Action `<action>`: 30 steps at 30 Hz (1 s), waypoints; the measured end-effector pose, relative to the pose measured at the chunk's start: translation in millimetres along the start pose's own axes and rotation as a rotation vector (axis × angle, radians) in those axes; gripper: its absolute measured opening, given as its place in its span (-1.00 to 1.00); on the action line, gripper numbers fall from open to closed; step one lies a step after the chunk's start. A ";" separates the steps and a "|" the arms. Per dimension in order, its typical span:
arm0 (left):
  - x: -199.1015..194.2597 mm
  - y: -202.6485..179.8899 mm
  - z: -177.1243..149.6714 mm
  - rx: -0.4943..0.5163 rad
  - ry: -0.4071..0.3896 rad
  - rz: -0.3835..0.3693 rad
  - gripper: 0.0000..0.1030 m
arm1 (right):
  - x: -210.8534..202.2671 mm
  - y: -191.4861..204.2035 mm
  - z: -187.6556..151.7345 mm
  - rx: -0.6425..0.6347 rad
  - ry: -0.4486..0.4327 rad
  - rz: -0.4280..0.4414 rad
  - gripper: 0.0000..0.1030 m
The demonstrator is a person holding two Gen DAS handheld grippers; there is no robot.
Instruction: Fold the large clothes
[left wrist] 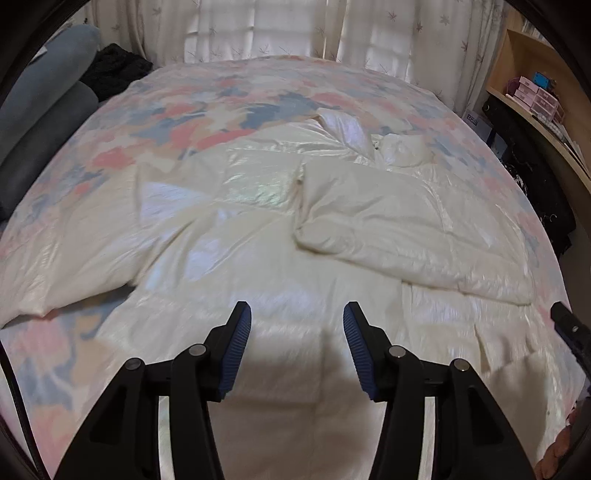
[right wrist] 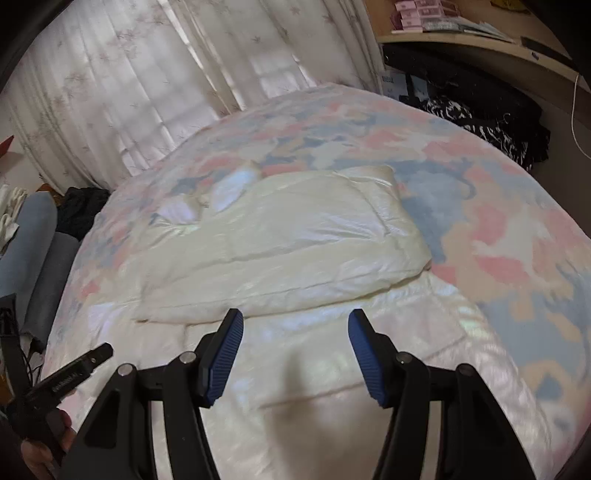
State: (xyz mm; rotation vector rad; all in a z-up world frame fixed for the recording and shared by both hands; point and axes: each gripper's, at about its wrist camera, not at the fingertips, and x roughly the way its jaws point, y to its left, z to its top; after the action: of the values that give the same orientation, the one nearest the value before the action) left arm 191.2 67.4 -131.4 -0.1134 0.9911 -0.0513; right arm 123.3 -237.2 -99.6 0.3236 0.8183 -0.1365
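A cream puffy jacket (left wrist: 280,229) lies spread across the middle of the bed, on a bedspread (left wrist: 155,122) patterned in pink, blue and tan. One sleeve (left wrist: 399,229) is folded in over the body of the jacket; the other sleeve (left wrist: 74,266) stretches off toward the left side of the bed. The collar end (left wrist: 347,129) sits bunched toward the far side, and its shape is hard to make out among the folds. The near hem runs under both claws and is cut off at the bottom of each view.

The left gripper (left wrist: 297,321) hangs over the near part of the jacket with its blue pads (left wrist: 240,354) spread apart and only cloth showing below the gap; nothing is pinched. The right gripper (right wrist: 295,328) does the same just below the folded sleeve (right wrist: 280,258), fingers apart, empty. From the right wrist view the left claw's tip pokes in at the lower left, with part of a hand (right wrist: 40,450) behind it, mostly cut off.

The cloth near both claws is smeared with blur. Pale curtains (left wrist: 280,33) hang behind the bed. A wooden shelf (left wrist: 517,74) with small pink boxes stands to the right, dark clothes (right wrist: 480,118) heaped below it, their details unclear. Grey-blue cushions (left wrist: 48,92) lie along the left edge.
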 end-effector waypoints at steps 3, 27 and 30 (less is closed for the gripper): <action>-16.6 6.1 -12.8 -0.011 -0.011 0.000 0.08 | -17.6 12.5 -10.0 -0.014 -0.011 0.003 0.16; -75.3 73.8 -83.7 -0.046 0.003 0.037 0.28 | -31.3 56.9 -88.5 -0.155 0.122 -0.018 0.16; -81.8 96.1 -87.2 -0.086 -0.008 0.039 0.44 | -32.9 78.2 -90.2 -0.204 0.111 -0.014 0.16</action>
State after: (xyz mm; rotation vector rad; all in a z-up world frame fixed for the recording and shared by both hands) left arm 72.7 164.3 -122.1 -0.1734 0.9872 0.0276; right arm 57.4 -133.5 -115.0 0.1336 0.9365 -0.0473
